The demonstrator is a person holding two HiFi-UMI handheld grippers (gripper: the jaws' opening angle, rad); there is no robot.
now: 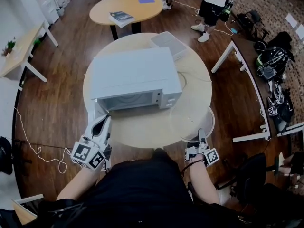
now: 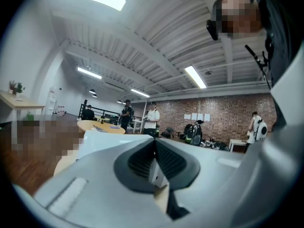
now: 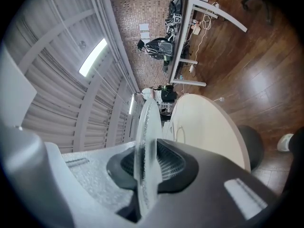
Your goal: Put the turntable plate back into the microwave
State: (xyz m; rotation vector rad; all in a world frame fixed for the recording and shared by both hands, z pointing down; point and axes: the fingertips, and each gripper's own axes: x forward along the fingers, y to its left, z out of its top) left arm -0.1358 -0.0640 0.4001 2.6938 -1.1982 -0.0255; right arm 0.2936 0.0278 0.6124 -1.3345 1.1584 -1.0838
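My right tongs (image 1: 201,137) clench the clear round glass turntable plate (image 1: 206,119) just past the edge of the round pale table (image 1: 192,96). My left tongs (image 1: 103,123) grasp the open door (image 1: 98,113) of the boxy white microwave (image 1: 133,72).

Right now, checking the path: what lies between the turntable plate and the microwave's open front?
Only bare round table between the turntable plate, clamped in the right tool, and the microwave, as the head view shows.

I count one microwave (image 1: 135,77) and one glass turntable plate (image 3: 145,151). Two grippers: the left gripper (image 1: 105,119) and the right gripper (image 1: 201,133). Two round tables, the near table (image 1: 142,129) and the far table (image 1: 107,8).
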